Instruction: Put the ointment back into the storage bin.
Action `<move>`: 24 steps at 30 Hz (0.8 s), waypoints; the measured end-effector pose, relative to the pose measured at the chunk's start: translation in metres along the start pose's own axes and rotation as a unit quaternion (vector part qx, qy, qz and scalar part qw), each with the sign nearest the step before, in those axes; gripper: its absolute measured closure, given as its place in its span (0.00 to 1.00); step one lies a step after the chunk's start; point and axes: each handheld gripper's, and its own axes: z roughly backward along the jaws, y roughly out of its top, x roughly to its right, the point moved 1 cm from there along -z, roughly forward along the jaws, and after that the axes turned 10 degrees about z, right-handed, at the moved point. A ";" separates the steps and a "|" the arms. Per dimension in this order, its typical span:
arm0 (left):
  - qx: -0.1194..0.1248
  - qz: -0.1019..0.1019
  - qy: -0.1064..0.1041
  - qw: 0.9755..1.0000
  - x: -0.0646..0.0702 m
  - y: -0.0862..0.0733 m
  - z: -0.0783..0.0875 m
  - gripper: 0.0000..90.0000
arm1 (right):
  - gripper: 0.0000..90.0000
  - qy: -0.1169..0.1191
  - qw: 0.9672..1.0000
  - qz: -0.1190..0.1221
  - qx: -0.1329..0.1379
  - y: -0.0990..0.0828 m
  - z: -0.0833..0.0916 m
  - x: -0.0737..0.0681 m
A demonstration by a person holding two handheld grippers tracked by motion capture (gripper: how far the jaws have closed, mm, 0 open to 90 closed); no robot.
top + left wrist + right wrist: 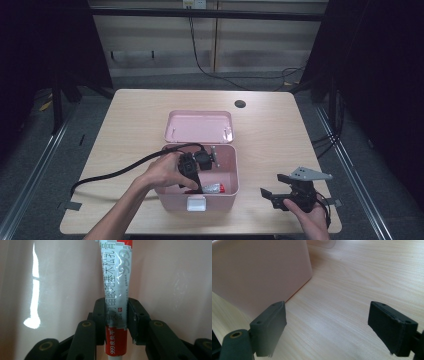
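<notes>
Your wooden tabletop (135,120) carries an open pink box (227,197) near its front edge, lid (199,126) hinged back toward the middle.

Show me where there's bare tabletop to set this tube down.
Free: the wooden table left of the pink box, and the strip between box and right claw. Crowded: inside the box, where the left claw grips the tube.

The tube (117,302) runs off the left gripper view's top and bottom edges; its small print is unreadable.
</notes>
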 end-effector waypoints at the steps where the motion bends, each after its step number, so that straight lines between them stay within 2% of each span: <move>1: -0.001 0.001 -0.001 1.000 0.000 0.000 -0.001 0.78 | 0.16 -0.001 1.000 0.000 0.000 0.000 0.000 0.000; 10: -0.009 0.003 -0.018 1.000 -0.004 0.003 -0.009 0.78 | 0.16 0.000 1.000 -0.003 0.000 0.000 0.000 0.000; 14: -0.010 0.011 -0.016 1.000 -0.005 0.003 -0.011 0.78 | 0.16 0.000 1.000 -0.003 0.000 0.000 0.001 0.000; 17: -0.011 0.013 -0.007 1.000 -0.005 0.004 -0.012 0.78 | 0.16 0.000 1.000 -0.003 0.000 0.000 0.001 0.000; 24: -0.020 0.010 -0.015 1.000 -0.006 0.005 -0.019 0.78 | 0.16 0.000 1.000 -0.003 -0.001 0.000 0.000 0.001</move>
